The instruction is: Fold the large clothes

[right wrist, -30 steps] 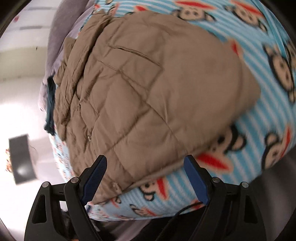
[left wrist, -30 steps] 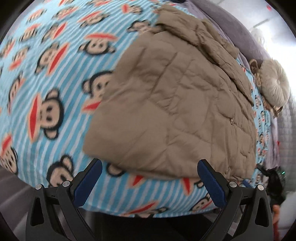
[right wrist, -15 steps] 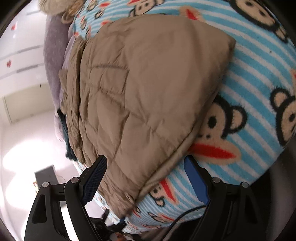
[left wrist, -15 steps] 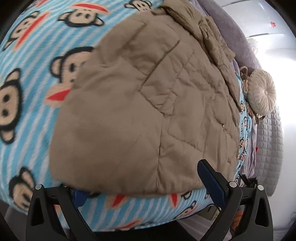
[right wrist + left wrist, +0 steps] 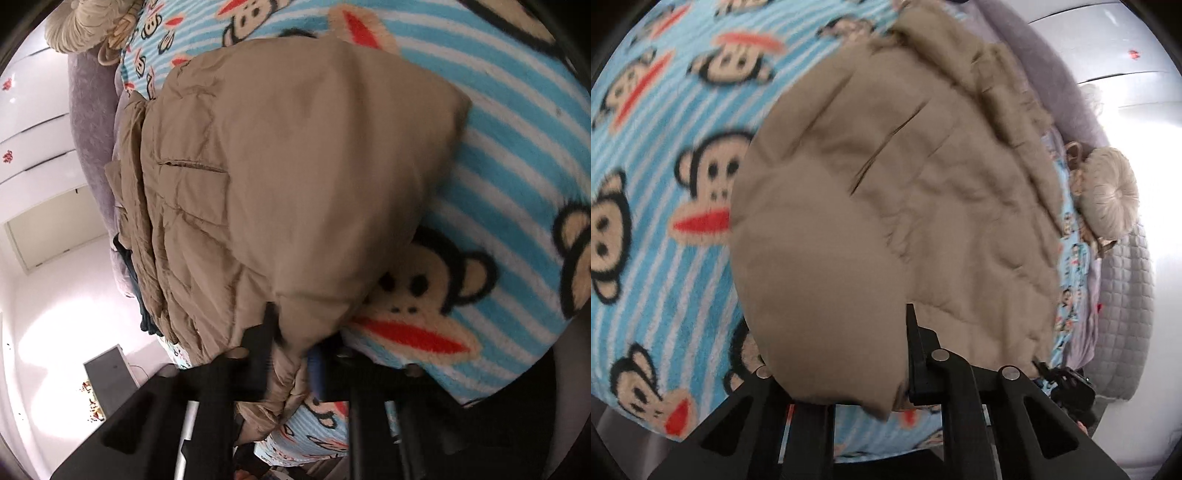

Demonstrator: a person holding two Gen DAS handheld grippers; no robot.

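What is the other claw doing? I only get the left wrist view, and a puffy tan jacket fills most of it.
Observer: The right claw is shut on the jacket, pinching its near edge.
Visitor: Is anything tucked under the jacket?
Observer: Yes, a dark garment peeks out from beneath its far side.
Visitor: And further off on that side?
Observer: A grey boxy object stands on the pale floor; what it is, I cannot tell.
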